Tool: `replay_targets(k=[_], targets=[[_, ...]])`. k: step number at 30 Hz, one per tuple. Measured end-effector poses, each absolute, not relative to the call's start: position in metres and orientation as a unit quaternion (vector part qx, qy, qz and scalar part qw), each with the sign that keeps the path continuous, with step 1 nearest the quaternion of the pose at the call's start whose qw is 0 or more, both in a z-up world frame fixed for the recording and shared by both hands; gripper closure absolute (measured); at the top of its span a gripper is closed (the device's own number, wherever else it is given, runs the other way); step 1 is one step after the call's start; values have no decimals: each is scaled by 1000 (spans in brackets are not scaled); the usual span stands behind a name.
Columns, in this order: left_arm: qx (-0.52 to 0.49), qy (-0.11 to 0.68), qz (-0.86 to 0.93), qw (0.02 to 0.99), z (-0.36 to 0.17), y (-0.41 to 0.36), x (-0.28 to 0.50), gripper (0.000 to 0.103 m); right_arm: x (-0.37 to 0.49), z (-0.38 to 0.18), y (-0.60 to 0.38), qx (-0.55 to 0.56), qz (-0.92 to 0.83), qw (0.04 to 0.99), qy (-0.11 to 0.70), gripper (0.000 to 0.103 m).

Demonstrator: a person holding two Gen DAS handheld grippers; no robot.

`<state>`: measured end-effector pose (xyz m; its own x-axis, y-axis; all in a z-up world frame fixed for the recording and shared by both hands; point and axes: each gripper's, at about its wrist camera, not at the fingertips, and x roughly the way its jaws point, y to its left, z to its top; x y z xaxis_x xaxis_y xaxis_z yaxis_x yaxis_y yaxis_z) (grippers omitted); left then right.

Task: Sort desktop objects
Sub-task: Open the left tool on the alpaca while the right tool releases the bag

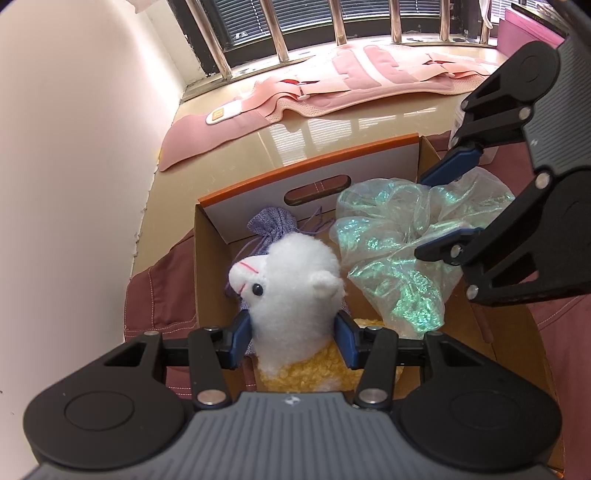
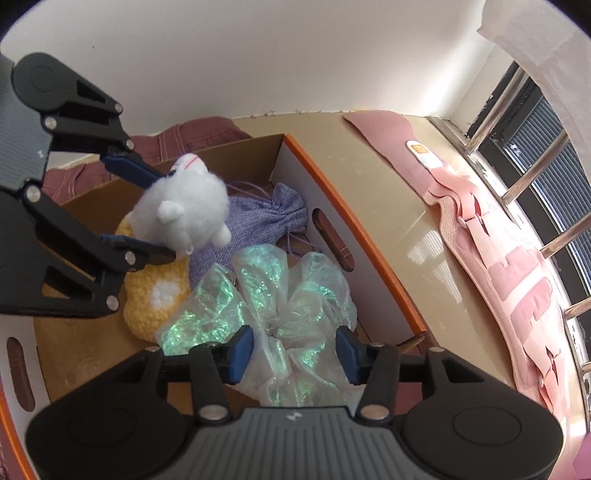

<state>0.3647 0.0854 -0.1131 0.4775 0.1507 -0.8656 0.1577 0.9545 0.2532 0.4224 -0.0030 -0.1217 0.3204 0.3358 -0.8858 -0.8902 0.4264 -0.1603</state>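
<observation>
A white alpaca plush with a yellow woolly body is over the open cardboard box. My left gripper is shut on its neck, both blue pads pressing into the white fur. The right wrist view shows the same grip from the side. An iridescent sheer bag lies crumpled in the box beside the plush. My right gripper stands open astride it, pads clear of the fabric. A purple drawstring pouch lies on the box floor behind the plush.
The box has white walls with an orange rim and handle slots. It sits on a maroon cloth on a beige sill. A pink padded brace lies along the barred window. A white wall stands close on the left.
</observation>
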Motion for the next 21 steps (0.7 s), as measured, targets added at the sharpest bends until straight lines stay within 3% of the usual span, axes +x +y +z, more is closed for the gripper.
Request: replay_targets(k=[5,15,21], targets=[[149,510,-2,847,-113,86,365,53,423,-116,-10,-326,414,748,403,48],[146,502,-6,852,-109,85,363,42,420,-113,-16,-314,410,759,396,35],[148,495,-8,856,-105,85,360,41,417,-111,-16,-310,409,762,394,35]])
